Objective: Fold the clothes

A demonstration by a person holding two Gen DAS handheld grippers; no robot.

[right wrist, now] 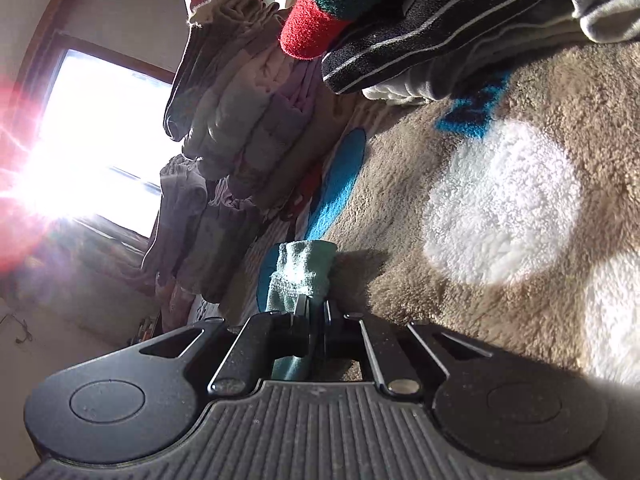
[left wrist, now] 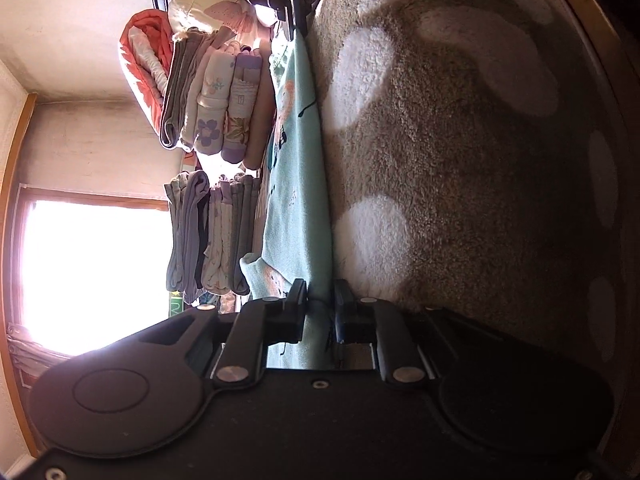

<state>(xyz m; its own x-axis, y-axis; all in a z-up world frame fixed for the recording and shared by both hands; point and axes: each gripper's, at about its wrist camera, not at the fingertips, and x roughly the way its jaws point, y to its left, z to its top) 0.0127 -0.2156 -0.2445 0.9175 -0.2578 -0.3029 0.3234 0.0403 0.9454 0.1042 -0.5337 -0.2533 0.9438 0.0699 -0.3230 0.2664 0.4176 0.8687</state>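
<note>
Folded stacks [left wrist: 212,92] line your spotted blanket [left wrist: 460,140]; both tongs, left gripper [left wrist: 320,300] and right gripper [right wrist: 316,308], pinch the mint garment [left wrist: 296,200], mid-fold.

Fluffy pile blanket [left wrist: 460,160], soft knit mint garment [left wrist: 298,216], matt black plastic tongs [left wrist: 320,300]

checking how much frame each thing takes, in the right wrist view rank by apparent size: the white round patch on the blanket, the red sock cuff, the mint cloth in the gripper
1. white round patch, largest by far.
2 and 3. red sock cuff and mint cloth look about alike; the cloth sits nearer the camera and partly hidden between the right gripper fingers, so I won't rank them.
</note>
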